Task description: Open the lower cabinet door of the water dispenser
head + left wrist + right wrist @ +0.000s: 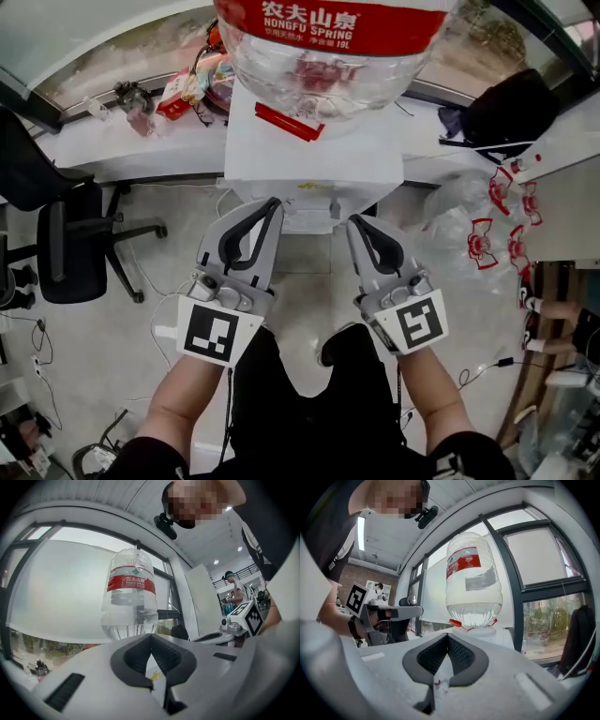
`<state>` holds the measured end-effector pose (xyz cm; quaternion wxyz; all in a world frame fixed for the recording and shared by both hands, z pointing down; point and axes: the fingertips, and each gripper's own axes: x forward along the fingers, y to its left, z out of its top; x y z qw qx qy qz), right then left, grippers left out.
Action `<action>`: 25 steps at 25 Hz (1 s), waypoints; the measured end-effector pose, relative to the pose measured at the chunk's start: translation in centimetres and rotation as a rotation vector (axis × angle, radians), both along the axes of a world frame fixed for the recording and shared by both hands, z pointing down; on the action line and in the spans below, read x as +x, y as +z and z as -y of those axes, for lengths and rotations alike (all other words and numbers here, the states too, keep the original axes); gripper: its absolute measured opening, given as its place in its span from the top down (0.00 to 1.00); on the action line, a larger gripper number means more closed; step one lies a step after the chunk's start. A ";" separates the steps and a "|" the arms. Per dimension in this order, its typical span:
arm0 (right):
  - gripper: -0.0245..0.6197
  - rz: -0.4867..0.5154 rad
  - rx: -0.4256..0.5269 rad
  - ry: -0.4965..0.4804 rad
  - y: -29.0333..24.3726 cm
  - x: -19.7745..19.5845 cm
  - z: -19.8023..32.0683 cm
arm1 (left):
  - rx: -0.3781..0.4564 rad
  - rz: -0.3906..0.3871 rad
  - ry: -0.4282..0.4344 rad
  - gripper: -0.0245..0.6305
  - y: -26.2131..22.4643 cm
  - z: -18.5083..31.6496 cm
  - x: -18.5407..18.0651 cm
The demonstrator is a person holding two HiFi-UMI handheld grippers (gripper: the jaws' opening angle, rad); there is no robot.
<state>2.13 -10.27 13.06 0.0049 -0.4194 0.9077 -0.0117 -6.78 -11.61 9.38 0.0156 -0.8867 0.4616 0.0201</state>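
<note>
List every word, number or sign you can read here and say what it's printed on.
"农夫山泉": red label of the water bottle, head view.
"NONGFU SPRING": same label, just below.
"19L": ends the small line beneath; the rest is too small.
Same label in both gripper views: blurred, unreadable.
Red strip on the dispenser top: no readable print.
Cubes on left gripper and right gripper: square patterns, no letters.

The bottle (pixel 330 67) is clear glossy plastic, the water dispenser (pixel 323 161) smooth matt white
</note>
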 end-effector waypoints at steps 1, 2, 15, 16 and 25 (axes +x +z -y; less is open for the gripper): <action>0.95 0.004 0.003 0.007 -1.1 0.1 0.0 | 0.003 -0.004 0.003 0.95 -1.1 0.1 0.1; 0.95 0.009 0.005 0.017 -2.3 0.3 0.2 | 0.006 -0.008 0.005 0.95 -2.2 0.3 0.2; 0.95 -0.053 0.003 0.073 -15.4 2.6 -0.2 | 0.032 -0.049 0.005 0.95 -17.2 -0.3 0.1; 0.95 -0.053 0.010 0.074 -16.4 2.6 -0.2 | 0.036 -0.051 0.003 0.95 -18.2 -0.4 -0.2; 0.95 -0.036 0.021 0.107 -23.1 1.3 -0.7 | 0.103 -0.102 0.027 0.95 -25.6 -1.9 -3.2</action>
